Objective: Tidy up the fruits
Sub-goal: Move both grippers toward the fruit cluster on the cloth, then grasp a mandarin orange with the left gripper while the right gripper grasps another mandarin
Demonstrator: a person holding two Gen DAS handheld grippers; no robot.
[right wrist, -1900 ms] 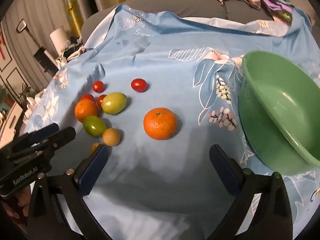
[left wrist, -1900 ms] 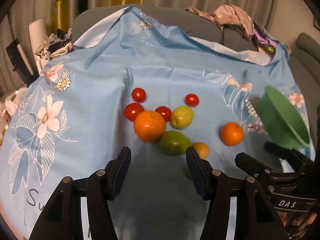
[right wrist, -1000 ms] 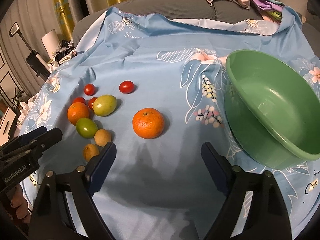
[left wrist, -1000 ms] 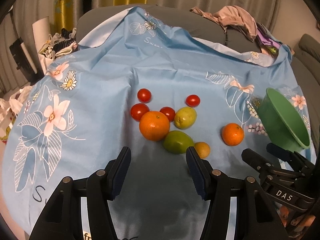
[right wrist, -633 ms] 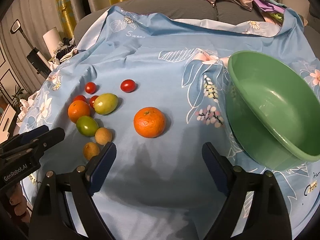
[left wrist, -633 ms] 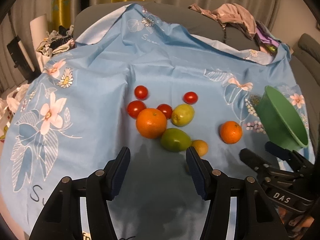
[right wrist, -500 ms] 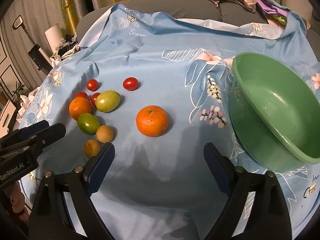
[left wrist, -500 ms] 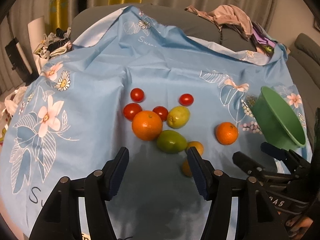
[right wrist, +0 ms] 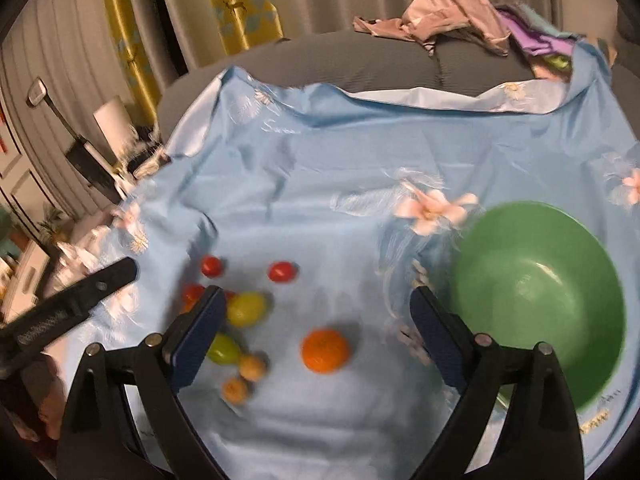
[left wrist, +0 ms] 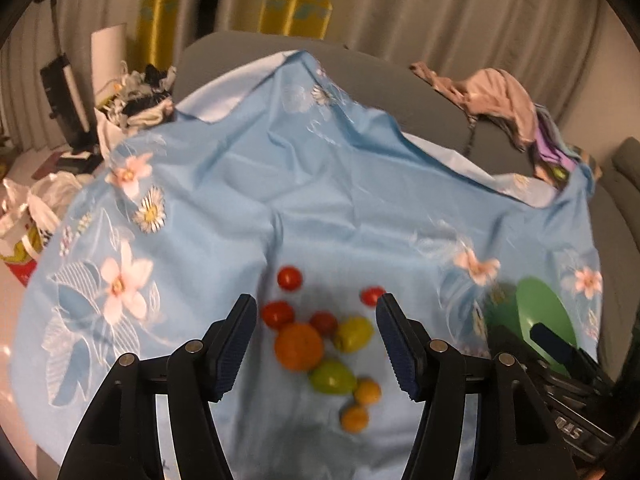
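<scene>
We hold our left tool (left wrist: pixel 316 336) and right tool (right wrist: pixel 314 330) released, nothing between their jaws. The fruits cluster (left wrist: pixel 320 344) on the blue cloth (left wrist: pixel 320 200), one orange (right wrist: pixel 325 350) apart, the green bowl (right wrist: pixel 538 292) upright to the right, mouth upward.

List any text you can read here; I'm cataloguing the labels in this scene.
"DAS": white letters on the right gripper, tilted and faint.
Label on the left gripper: too blurred to read.
Printed words on the blue cloth: too blurred to read.
</scene>
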